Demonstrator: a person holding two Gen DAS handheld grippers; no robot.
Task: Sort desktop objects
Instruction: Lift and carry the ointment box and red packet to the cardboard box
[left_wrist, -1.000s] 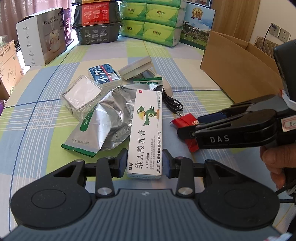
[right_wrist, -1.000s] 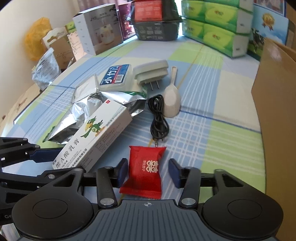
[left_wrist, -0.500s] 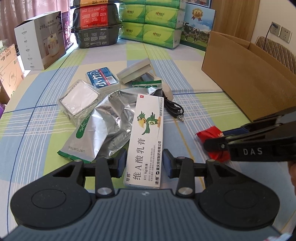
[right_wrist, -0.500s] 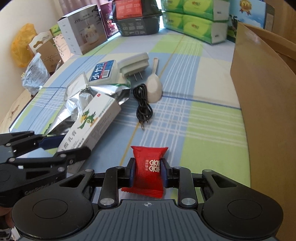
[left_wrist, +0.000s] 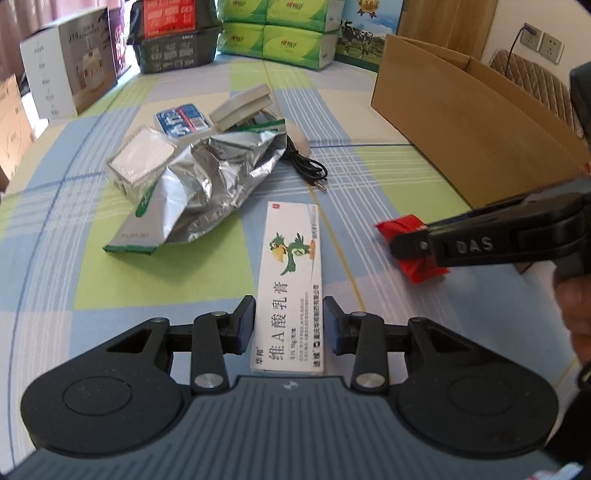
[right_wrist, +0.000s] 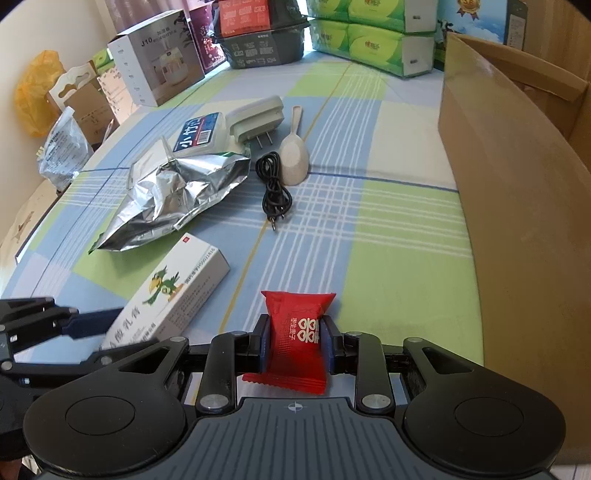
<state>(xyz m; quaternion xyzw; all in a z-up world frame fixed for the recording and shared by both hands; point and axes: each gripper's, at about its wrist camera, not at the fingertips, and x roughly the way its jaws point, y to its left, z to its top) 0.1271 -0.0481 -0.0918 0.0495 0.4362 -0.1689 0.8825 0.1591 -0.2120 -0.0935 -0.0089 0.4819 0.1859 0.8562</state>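
**Gripping a red candy and an ointment box, 1 in each gripper**

Pinching from both sides, my right gripper (right_wrist: 294, 341) has its 2 fingers closed tight against the red candy packet (right_wrist: 297, 334), which stands upright between the pads with its crimped lower edge hanging toward the gripper body. My left gripper (left_wrist: 289, 322) has its fingers set against the long sides of the white ointment box (left_wrist: 291, 284), clamping its near end; the box runs straight ahead from the fingers, its green parrot print facing up and its far end reaching out over the checked tablecloth (left_wrist: 155, 280).

Seen from the left wrist, the right gripper (left_wrist: 397, 242) comes in from the right of my left fingers, with the red packet at its tip. Part of my hand (left_wrist: 576, 317) shows behind it at the right edge.

Ahead and left of the left fingers lies a crumpled silver foil bag (left_wrist: 207, 184). Beyond it are a clear plastic container (left_wrist: 142, 157), a blue-labelled pack (left_wrist: 183, 120) and a grey plug adapter (left_wrist: 242, 107). A coiled black cable (right_wrist: 275, 184) lies ahead of the right fingers, touching a white scoop (right_wrist: 293, 157) just beyond it.

To the right of both grippers stands an open cardboard box (right_wrist: 509, 192). At the far edge of the table are green tissue packs (left_wrist: 288, 35), a dark tray (left_wrist: 177, 55) and a white carton (left_wrist: 70, 77).
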